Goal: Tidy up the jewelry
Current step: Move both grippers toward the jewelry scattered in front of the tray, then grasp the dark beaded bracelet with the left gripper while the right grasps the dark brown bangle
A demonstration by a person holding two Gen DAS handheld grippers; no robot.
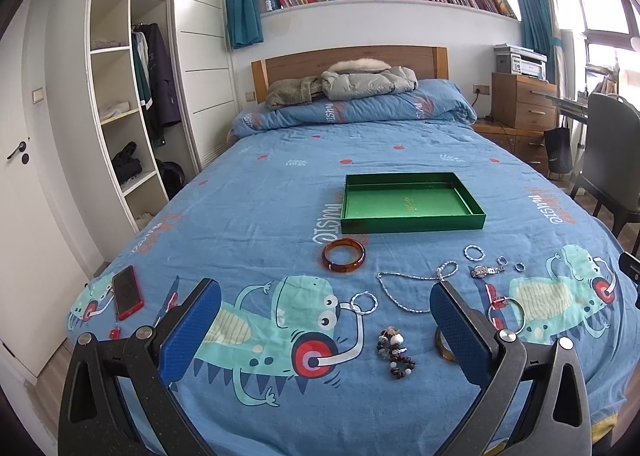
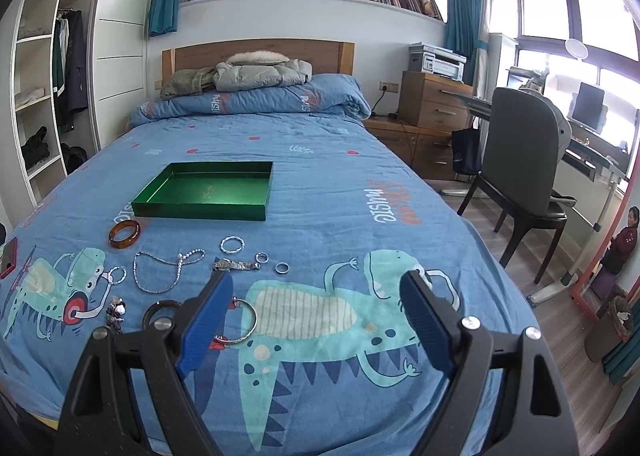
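Bedroom scene, jewelry scattered on a bed [image 1: 256, 191] with a blue dinosaur cover. Green tray [image 1: 412, 201] empty, sitting mid-bed, just beyond the pieces. Nothing sorted yet, by the look of it.

Left claw [image 1: 326, 320] wide open, holding nothing, hovering over the near edge of the bed. Right claw [image 2: 316, 306] likewise spread and empty, low over the printed dinosaur.

Nearest the tray: amber bangle [image 1: 344, 254], just in front of its near-left corner. Then a silver chain [image 1: 404, 292], a twisted ring [image 1: 474, 253], a watch-like piece [image 1: 486, 271] and two small rings [image 1: 519, 266] in a loose row. Closer in: a thin hoop [image 1: 364, 303], a bead bracelet [image 1: 394, 352], a dark bangle [image 1: 442, 348] partly hidden behind the left claw's right finger, and a silver bangle [image 2: 244, 322] half behind the right claw's left finger.

Likely step in hand: picking a first piece. Best done by choosing what lies closest to each claw — bead bracelet or hoop for the left, silver bangle for the right. Bangles better pinched across the rim, one finger inside and one outside, rather than squeezed across the whole ring. Soft quilt underneath, so pressing down slightly should help get under thin pieces. Chain probably best grabbed at a bunched spot to avoid trailing and snagging neighbours. Small rings fiddly; worth leaving until last. Red phone [image 1: 127, 292] at the left edge well clear, no part of the job.
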